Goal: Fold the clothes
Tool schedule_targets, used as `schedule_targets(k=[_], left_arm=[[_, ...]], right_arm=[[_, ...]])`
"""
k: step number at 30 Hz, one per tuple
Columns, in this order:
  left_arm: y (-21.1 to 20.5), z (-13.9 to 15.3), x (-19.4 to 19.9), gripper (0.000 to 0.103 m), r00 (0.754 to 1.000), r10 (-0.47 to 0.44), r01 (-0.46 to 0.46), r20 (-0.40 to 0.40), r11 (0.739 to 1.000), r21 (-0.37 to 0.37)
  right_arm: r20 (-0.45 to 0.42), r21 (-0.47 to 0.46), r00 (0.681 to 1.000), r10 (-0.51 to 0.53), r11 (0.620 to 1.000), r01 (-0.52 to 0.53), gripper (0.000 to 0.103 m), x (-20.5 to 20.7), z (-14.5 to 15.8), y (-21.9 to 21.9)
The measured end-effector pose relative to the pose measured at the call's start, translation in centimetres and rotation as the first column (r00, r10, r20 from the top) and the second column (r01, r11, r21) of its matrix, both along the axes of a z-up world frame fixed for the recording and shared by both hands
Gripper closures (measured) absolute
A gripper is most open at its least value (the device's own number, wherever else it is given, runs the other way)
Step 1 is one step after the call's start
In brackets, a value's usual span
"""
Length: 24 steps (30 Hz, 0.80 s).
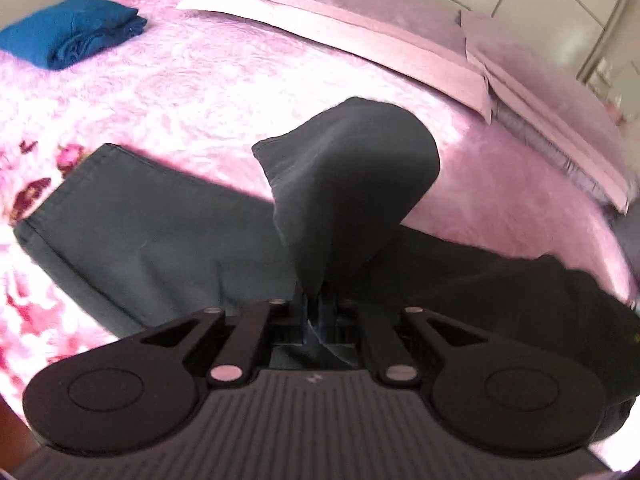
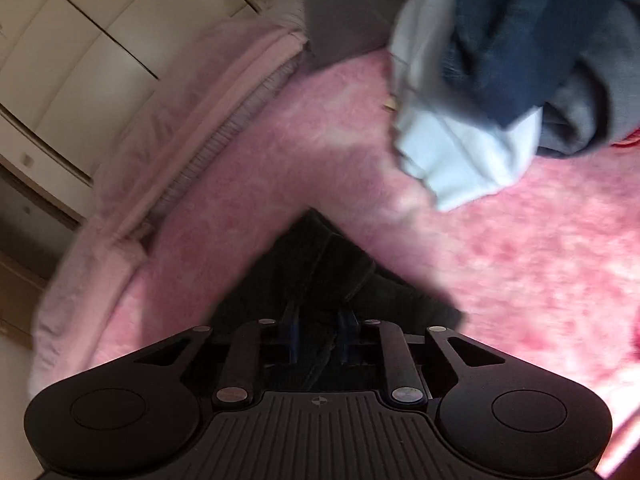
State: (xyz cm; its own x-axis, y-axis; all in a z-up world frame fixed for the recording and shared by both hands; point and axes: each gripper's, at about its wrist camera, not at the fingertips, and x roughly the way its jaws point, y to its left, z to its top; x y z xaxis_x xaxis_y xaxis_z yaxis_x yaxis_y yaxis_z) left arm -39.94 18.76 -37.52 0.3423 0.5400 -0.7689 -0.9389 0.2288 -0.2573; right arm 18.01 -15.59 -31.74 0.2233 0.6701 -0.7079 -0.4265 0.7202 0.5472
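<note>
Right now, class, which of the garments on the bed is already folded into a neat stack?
The blue garment, folded at the far left of the pink bedspread. The dark garment lies spread out, part pinched up; the clothes pile is a jumble.

Home bedroom: pink bedspread [image 1: 208,92], pillows [image 1: 360,12], wardrobe [image 2: 80,40].

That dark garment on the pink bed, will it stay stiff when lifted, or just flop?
Probably flop: the dark garment already droops in a soft hump above the left gripper, whose jaws pinch it. It looks fairly light, rising from one small pinch. It should drag rather than slide, since the bedspread looks plush.
</note>
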Motion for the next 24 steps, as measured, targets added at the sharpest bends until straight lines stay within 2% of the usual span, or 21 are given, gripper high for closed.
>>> schedule_targets(k=[2,3,5,7,10,14,16,17,19,20,22,24], left_arm=[[-0.5,0.1,-0.2,0.1,1.0,-0.002,0.002,-0.016,1.0,-0.006],[-0.8,0.3,-0.2,0.1,1.0,-0.004,0.004,-0.02,1.0,-0.002],[-1.3,0.7,-0.3,0.099,1.0,-0.015,0.016,-0.024,1.0,0.02],[-2.0,0.7,-0.4,0.099,0.999,-0.024,0.025,-0.037,0.999,0.021],[-2.3,0.2,-0.4,0.099,0.998,-0.022,0.022,-0.051,1.0,0.01],[-2.4,-0.8,-0.2,0.099,0.996,-0.019,0.018,-0.083,1.0,-0.006],[-2.2,-1.6,0.5,0.099,0.991,-0.043,0.04,-0.126,0.999,-0.026],[-2.2,-1.7,0.8,0.098,0.988,-0.054,0.05,-0.143,0.998,-0.036],[-2.3,-1.2,1.0,0.092,0.988,-0.063,0.056,-0.14,0.997,-0.047],[-2.4,-0.7,0.8,0.083,0.99,-0.065,0.058,-0.122,0.997,-0.055],[-2.7,0.6,0.0,0.076,0.996,-0.068,0.064,-0.057,0.995,-0.072],[-3.0,2.0,-1.1,0.076,0.997,-0.072,0.072,0.004,0.995,-0.071]], right_arm=[[-0.084,-0.079,0.996,-0.039,0.996,0.033,0.086,0.5,-2.7,-0.9],[-0.088,-0.076,0.995,-0.039,0.997,0.032,0.086,0.3,-3.0,-1.2],[-0.04,-0.017,0.999,-0.017,1.0,0.017,0.086,-0.4,-2.2,-1.6],[-0.035,-0.006,0.999,-0.013,1.0,0.013,0.086,-0.3,-2.0,-1.8],[-0.068,-0.044,0.998,-0.011,0.999,0.008,0.086,0.2,-3.5,-2.0],[-0.031,-0.065,1.0,-0.006,0.998,0.004,0.086,-0.6,-3.6,-2.5],[0.005,-0.147,1.0,0.011,0.989,-0.01,0.084,-1.2,-3.3,-1.6],[0.023,-0.189,1.0,0.021,0.982,-0.016,0.08,-1.4,-3.1,-1.2],[0.057,-0.27,0.997,0.043,0.962,-0.026,0.046,-1.9,-2.7,-0.3],[0.072,-0.307,0.996,0.053,0.951,-0.028,0.042,-2.2,-2.5,0.1],[0.102,-0.345,0.994,0.049,0.938,-0.011,0.042,-2.4,-1.2,0.3],[0.139,-0.372,0.989,0.041,0.928,0.014,0.042,-2.6,0.1,0.5]])
